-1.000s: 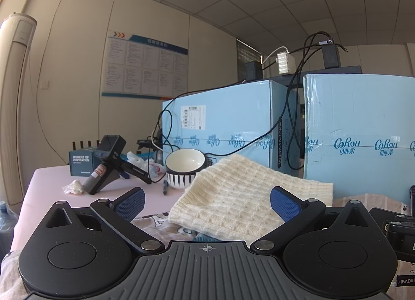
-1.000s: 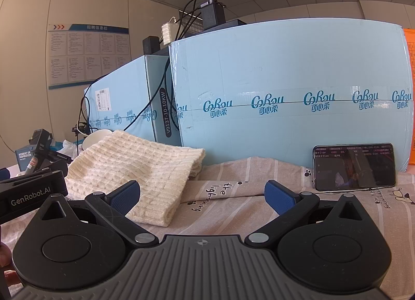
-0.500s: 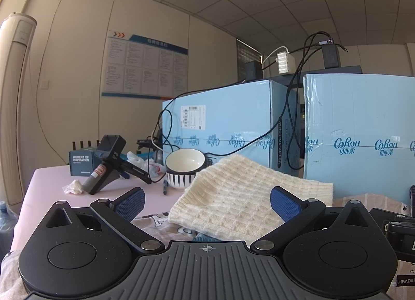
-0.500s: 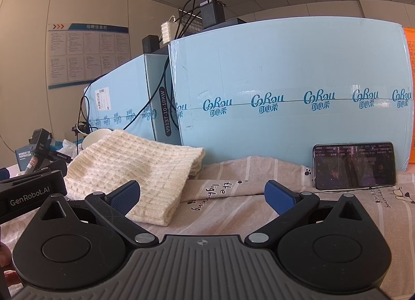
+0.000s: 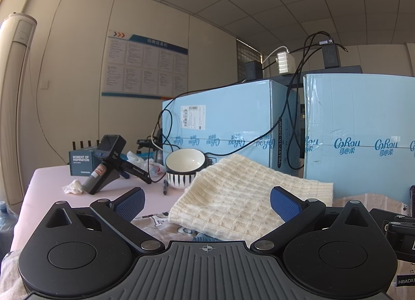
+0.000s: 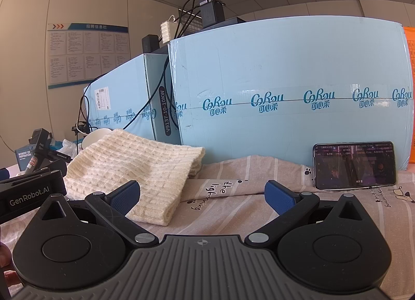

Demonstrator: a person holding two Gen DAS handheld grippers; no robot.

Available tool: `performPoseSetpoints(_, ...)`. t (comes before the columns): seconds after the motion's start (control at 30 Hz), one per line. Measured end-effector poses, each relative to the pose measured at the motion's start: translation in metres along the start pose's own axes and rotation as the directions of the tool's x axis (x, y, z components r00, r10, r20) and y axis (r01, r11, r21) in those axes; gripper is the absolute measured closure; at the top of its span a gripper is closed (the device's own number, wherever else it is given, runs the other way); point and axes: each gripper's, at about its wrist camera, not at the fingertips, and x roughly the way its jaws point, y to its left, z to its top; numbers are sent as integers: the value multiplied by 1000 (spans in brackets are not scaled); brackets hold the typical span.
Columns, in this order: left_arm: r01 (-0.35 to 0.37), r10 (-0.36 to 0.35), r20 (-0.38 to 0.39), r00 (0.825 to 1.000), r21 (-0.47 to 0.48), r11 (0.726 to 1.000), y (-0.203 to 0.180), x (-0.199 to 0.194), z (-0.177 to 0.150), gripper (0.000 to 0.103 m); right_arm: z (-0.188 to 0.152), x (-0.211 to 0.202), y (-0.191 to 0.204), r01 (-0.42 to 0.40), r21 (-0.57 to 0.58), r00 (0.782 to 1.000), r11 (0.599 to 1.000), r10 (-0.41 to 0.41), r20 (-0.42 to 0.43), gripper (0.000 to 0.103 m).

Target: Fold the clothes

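Note:
A cream knitted garment [image 5: 241, 196] lies folded on a striped printed cloth [image 6: 233, 196] that covers the table. In the right wrist view the same knit [image 6: 135, 167] sits left of centre. My left gripper [image 5: 206, 202] is open, low over the table, with the knit's near edge straight ahead between its blue pads and nothing held. Over the striped cloth my right gripper [image 6: 202, 196] is open too, the knit's corner just behind its left pad [image 6: 124, 197]. The left gripper's body [image 6: 28, 193] shows at the left edge of the right wrist view.
Two large light-blue cartons [image 5: 225, 128] [image 6: 290, 92] stand behind the clothes with cables over them. A phone [image 6: 354, 165] leans against the right carton. A striped bowl [image 5: 184, 166], a pen, a black handheld device [image 5: 106, 165], a small box and crumpled tissue lie at the left.

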Motion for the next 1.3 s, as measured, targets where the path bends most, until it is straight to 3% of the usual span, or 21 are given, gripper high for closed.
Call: performPoseSetpoints(1.3,15,-15,-1,1000,4,1000,-1,1,-1,0,0,1,0,1,1,1000,1000,-1,-4,0)
